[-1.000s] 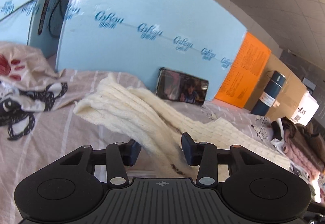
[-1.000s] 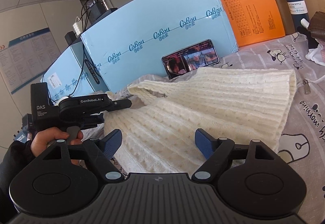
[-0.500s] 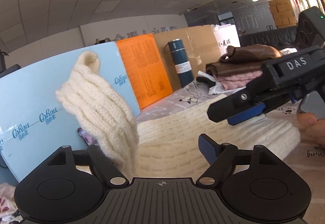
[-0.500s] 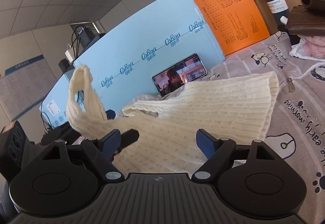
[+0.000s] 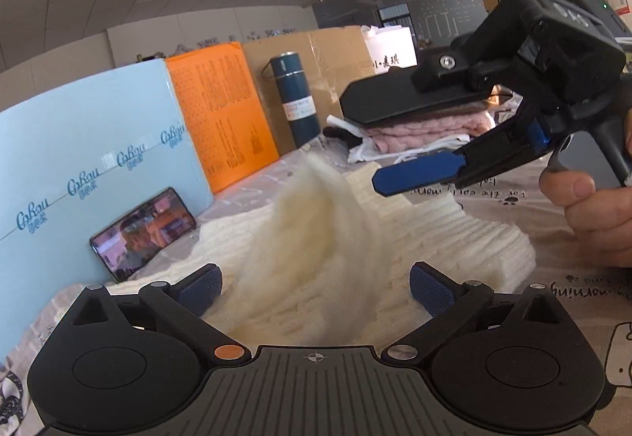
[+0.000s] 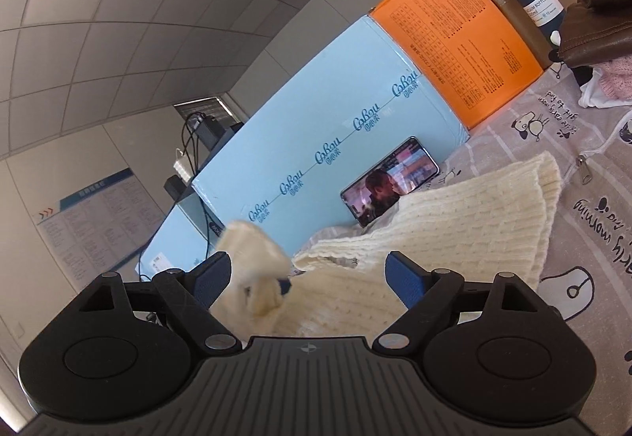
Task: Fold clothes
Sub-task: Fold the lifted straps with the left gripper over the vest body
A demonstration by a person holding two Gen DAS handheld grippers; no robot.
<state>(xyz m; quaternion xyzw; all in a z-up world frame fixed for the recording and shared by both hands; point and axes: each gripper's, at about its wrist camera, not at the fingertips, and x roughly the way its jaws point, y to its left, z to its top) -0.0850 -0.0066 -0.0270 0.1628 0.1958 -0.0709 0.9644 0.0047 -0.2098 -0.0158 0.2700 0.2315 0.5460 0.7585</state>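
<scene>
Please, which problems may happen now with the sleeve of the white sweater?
1. The left tool is opening and its pads press nothing; the blurred sleeve may land bunched on the sweater, not flat.
2. The phone leans on the blue board right beside the knit; dragging the fabric could tip it.

The sweater's raised sleeve [image 5: 328, 222] is blurred by motion.
</scene>
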